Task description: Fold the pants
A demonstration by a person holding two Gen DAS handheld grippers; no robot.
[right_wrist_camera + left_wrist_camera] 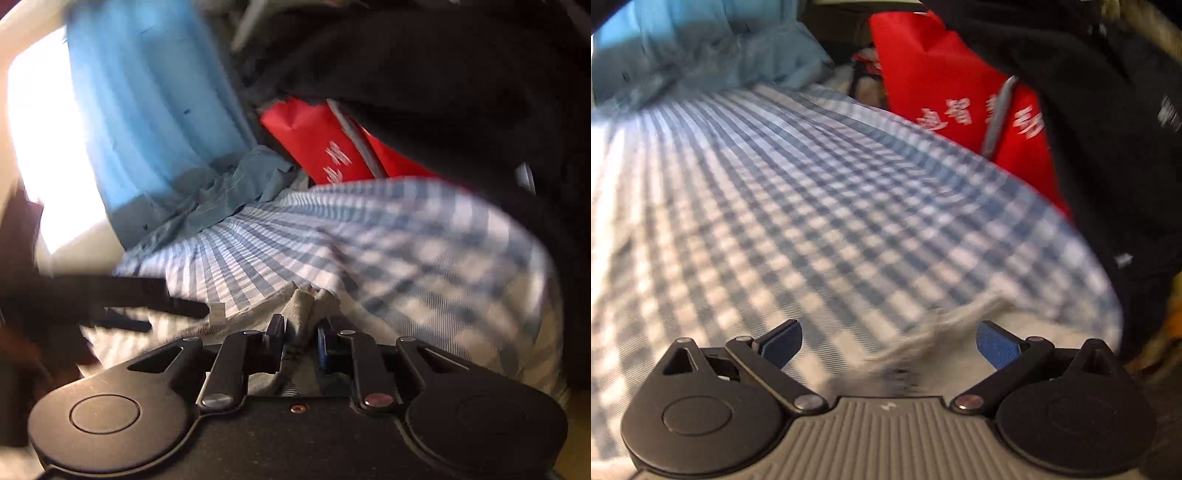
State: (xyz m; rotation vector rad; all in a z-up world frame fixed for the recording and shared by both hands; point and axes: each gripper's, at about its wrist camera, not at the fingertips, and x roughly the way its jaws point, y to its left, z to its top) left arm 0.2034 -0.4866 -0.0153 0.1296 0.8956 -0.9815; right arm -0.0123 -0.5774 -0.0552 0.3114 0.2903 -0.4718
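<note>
The pants are pale grey cloth lying on a blue-and-white checked bedsheet. In the right wrist view a bunched fold of the pants stands up between the blue pads, and my right gripper is shut on it. In the left wrist view my left gripper is open, its fingers wide apart just above the sheet. A blurred strip of the grey pants runs under the gap toward the right finger; the pads do not press on it.
A red bag with white lettering and a black garment lie along the sheet's far right edge. Light blue fabric hangs at the back left. A dark blurred shape crosses the left of the right wrist view.
</note>
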